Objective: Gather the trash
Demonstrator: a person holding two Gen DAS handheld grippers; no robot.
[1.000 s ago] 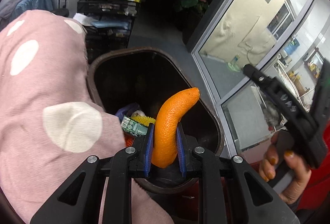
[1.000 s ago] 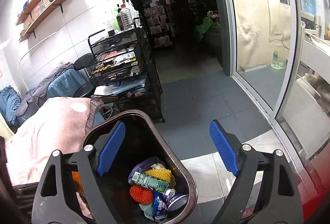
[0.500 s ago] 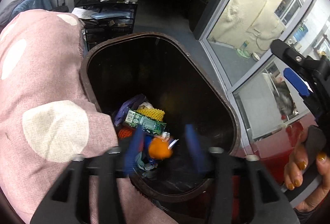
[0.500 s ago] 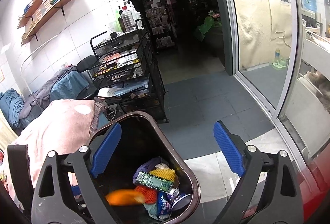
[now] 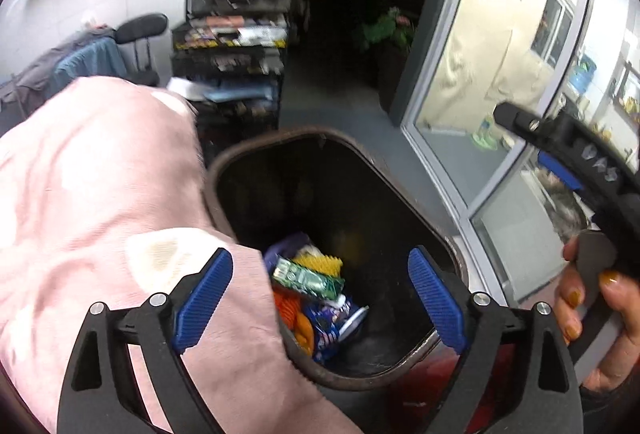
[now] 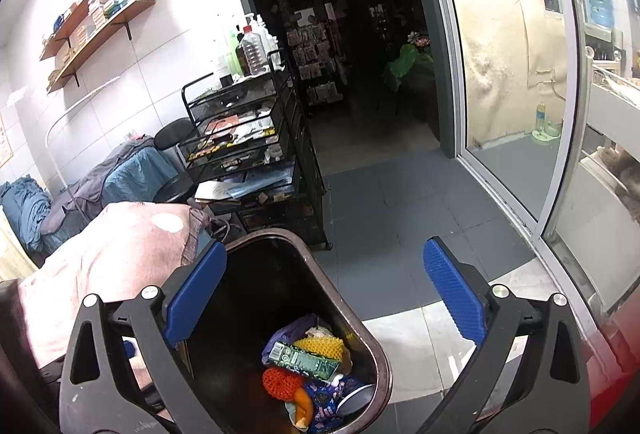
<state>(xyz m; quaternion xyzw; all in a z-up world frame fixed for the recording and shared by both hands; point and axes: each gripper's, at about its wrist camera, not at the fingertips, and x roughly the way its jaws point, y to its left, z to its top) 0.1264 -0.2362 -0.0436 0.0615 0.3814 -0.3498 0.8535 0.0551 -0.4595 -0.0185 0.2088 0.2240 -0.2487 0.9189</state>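
Observation:
A dark brown trash bin stands on the floor and shows in the right wrist view too. Inside lie several pieces of trash: an orange peel, a green wrapper, a yellow mesh and a blue can. My left gripper is open and empty above the bin. My right gripper is open and empty over the bin's right rim. It also shows at the right of the left wrist view, held by a hand.
A pink spotted cushion presses against the bin's left side. A black wire rack with papers and bottles stands behind. A glass sliding door runs along the right. A chair with clothes stands at the left.
My left gripper opened and let go of the orange peel, which fell into the bin. The left gripper then drew back a little. The right gripper stayed open.

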